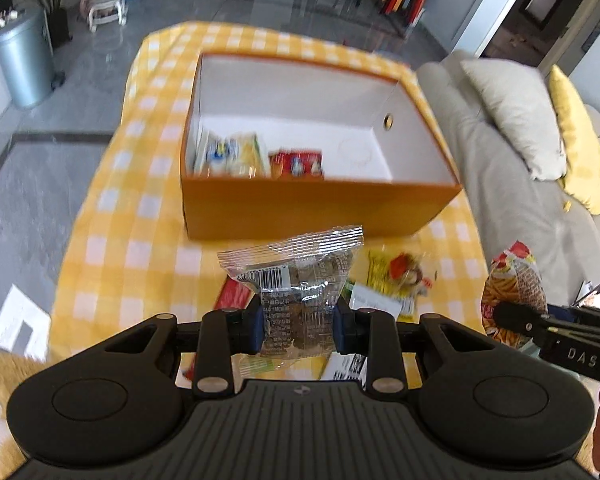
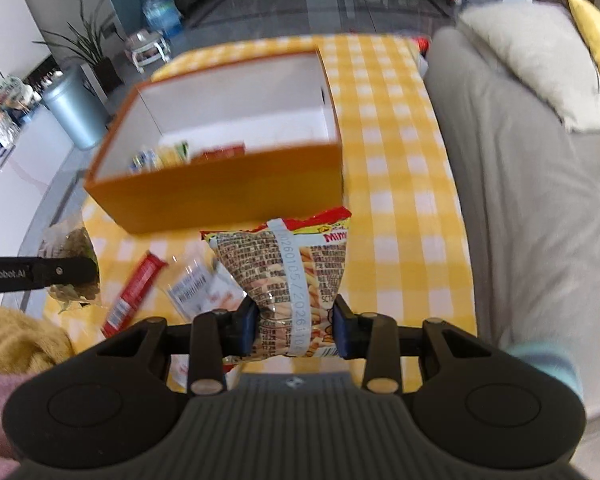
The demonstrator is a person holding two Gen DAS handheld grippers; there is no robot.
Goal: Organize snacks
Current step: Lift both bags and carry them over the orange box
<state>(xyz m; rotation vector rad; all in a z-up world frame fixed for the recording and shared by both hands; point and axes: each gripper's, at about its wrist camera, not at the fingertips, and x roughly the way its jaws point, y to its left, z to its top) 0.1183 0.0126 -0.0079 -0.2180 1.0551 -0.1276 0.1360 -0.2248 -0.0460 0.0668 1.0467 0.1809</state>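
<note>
My left gripper [image 1: 299,330] is shut on a clear packet of brown snack [image 1: 300,280], held above the checked table in front of the orange box [image 1: 320,208]. The box is open at the top, with a yellow packet [image 1: 236,154] and a red packet [image 1: 298,163] in its near left corner. My right gripper [image 2: 296,328] is shut on a red and yellow bag of stick snacks [image 2: 288,268], pinched at its lower end. That bag also shows at the right of the left wrist view [image 1: 512,280]. The orange box [image 2: 228,196] lies ahead and to the left of it.
Loose packets lie on the yellow checked tablecloth [image 2: 396,200]: a red bar [image 2: 134,292], a clear white packet [image 2: 198,288], and a yellow-green packet [image 1: 396,276]. A grey sofa [image 2: 532,184] with cushions borders the table on the right. A metal bin [image 1: 22,64] stands on the floor at the left.
</note>
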